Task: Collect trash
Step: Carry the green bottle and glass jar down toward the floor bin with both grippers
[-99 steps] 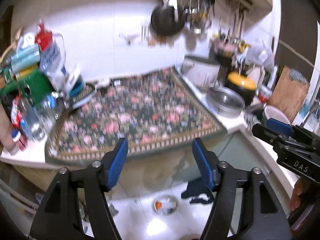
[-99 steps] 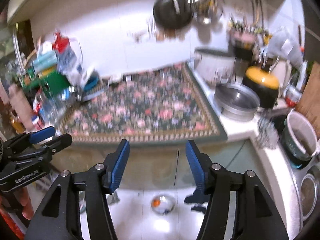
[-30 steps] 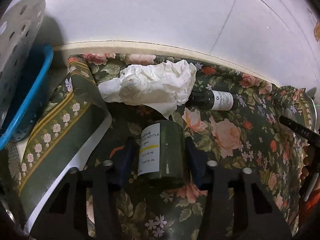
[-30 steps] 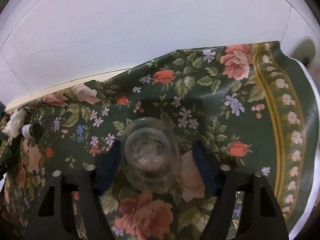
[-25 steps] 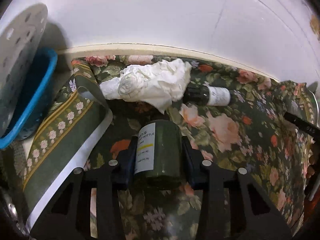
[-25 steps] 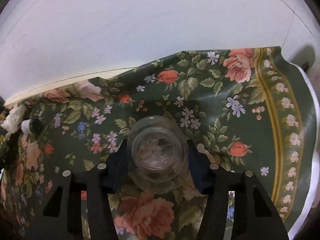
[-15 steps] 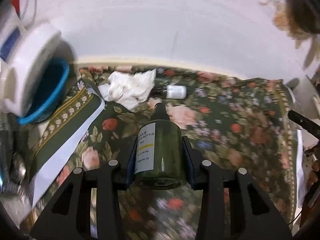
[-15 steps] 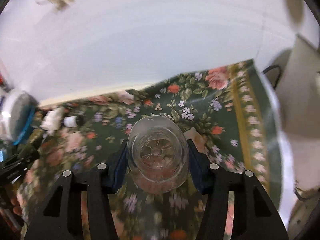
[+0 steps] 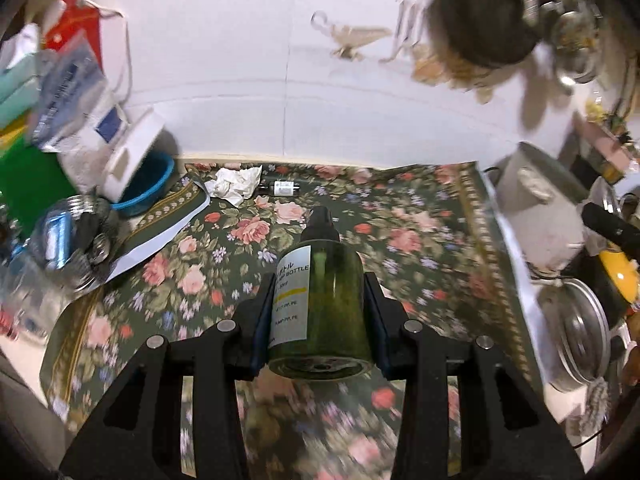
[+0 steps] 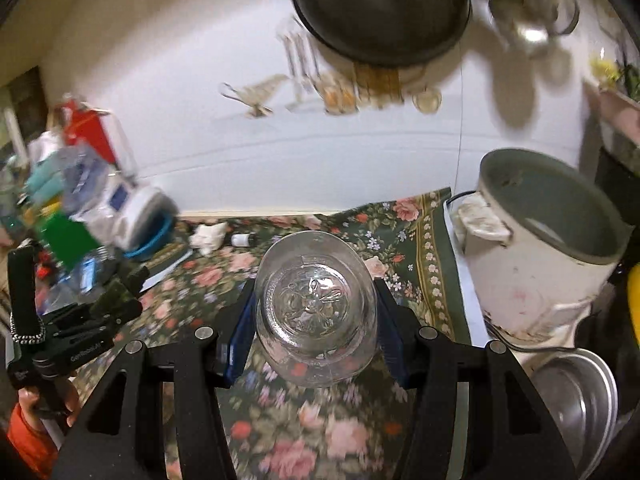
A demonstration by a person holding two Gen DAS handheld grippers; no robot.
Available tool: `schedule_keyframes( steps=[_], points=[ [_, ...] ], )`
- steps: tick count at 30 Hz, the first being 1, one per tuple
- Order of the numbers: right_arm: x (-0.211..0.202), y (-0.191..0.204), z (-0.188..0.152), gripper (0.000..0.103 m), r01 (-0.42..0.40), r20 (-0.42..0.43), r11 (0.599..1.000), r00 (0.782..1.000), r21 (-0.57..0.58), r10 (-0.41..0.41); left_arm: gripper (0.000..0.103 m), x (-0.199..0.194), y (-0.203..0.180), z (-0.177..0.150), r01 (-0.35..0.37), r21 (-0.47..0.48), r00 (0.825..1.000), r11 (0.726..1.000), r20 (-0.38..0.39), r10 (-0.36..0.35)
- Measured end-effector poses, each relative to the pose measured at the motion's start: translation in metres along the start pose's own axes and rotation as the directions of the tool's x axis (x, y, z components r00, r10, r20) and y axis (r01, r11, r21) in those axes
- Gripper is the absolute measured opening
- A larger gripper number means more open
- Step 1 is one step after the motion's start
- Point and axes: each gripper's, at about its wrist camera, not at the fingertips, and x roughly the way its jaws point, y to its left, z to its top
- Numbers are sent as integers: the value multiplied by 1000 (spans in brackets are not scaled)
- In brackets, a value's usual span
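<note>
My left gripper (image 9: 318, 304) is shut on a dark green pump bottle (image 9: 320, 300) with a white label, held above the floral mat (image 9: 420, 240), its neck pointing away. My right gripper (image 10: 316, 316) is shut on a clear glass jar (image 10: 316, 304), bottom toward the camera, held above the mat (image 10: 400, 276). A crumpled white tissue (image 9: 236, 184) and a small dark bottle (image 9: 282, 189) with a white label lie at the mat's back edge by the wall. Both also show in the right wrist view: the tissue (image 10: 208, 236) and the small bottle (image 10: 243, 239). The left gripper's body (image 10: 72, 340) shows at the left there.
A blue bowl (image 9: 152, 188), a white container (image 9: 128, 152) and cluttered bottles (image 9: 64, 236) crowd the left side. A white rice cooker (image 10: 536, 272) and metal pans (image 9: 580, 344) stand at the right. A black pan (image 9: 484, 8) and utensils hang on the white wall.
Both grippers have closed on their items, lifted them off the mat and pulled back from the wall. The tissue and small bottle stay at the back edge.
</note>
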Motion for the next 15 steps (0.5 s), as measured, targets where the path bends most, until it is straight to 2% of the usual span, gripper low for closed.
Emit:
schedule_keyframes(
  steps=[9, 15],
  points=[
    [-72, 23, -32, 51, -59, 50, 998, 997, -27, 60, 41, -110, -11, -39, 56, 1, 995, 998, 83, -55],
    [-104, 47, -65, 51, -58, 64, 998, 996, -6, 59, 41, -148, 2, -72, 75, 34, 992, 997, 100, -78]
  ],
)
